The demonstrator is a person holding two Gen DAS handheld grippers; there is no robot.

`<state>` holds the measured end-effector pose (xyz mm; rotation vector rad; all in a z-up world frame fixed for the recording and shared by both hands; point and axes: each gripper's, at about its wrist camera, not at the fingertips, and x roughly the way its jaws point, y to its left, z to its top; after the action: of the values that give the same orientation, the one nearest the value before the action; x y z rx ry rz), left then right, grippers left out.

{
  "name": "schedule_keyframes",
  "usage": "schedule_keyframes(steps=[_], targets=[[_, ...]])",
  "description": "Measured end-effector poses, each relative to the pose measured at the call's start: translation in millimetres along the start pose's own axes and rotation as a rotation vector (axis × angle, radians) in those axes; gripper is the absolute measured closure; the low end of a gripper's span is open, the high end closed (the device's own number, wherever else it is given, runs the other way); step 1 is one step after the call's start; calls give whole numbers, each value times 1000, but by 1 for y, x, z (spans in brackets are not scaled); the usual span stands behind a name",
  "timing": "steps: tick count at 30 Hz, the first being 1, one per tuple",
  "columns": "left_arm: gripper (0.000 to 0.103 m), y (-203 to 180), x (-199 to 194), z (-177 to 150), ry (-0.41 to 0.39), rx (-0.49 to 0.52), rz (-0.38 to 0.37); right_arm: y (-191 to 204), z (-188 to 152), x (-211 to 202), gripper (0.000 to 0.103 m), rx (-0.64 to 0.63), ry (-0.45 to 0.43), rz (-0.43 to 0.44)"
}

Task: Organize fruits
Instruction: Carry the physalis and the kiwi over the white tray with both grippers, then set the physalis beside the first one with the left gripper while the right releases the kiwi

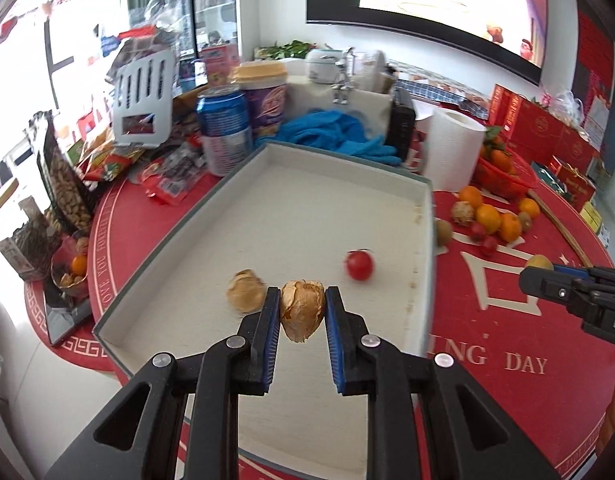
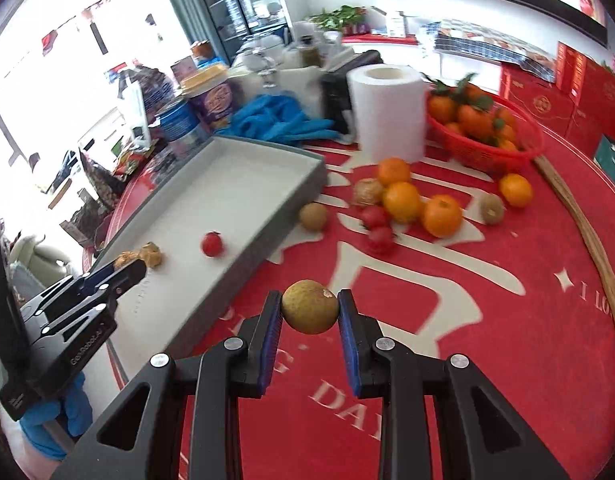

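My left gripper (image 1: 301, 312) is shut on a papery brown husk fruit (image 1: 301, 310), held over the near end of the grey tray (image 1: 155, 256). Inside the tray lie another husk fruit (image 1: 245, 290) and a cherry tomato (image 1: 359, 265). My right gripper (image 2: 310, 308) is shut on a round yellow-brown fruit (image 2: 310, 306) above the red tablecloth, to the right of the tray (image 2: 295, 196). The right gripper (image 1: 547, 278) also shows at the right edge of the left wrist view. Loose oranges (image 2: 401, 200), tomatoes (image 2: 374, 216) and kiwis (image 2: 313, 216) lie beyond the tray.
A red basket of mandarins (image 2: 491, 152) and a paper roll (image 2: 387, 112) stand at the back right. A blue cloth (image 1: 331, 132), a can (image 1: 223, 128), a purple cup (image 1: 265, 96) and snack bags (image 1: 107, 160) crowd the far and left sides of the tray.
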<state>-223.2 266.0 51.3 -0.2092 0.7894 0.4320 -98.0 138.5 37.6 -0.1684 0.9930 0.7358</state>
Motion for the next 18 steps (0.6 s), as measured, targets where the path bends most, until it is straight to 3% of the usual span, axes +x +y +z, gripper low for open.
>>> schedule_keyframes(steps=[9,18], targets=[[79,27,27,-3,55,-50,33,44,21,25,74,-74,28,39],[79,27,45,-11,92,-59,43,68,30,64,74,-117,85,52]])
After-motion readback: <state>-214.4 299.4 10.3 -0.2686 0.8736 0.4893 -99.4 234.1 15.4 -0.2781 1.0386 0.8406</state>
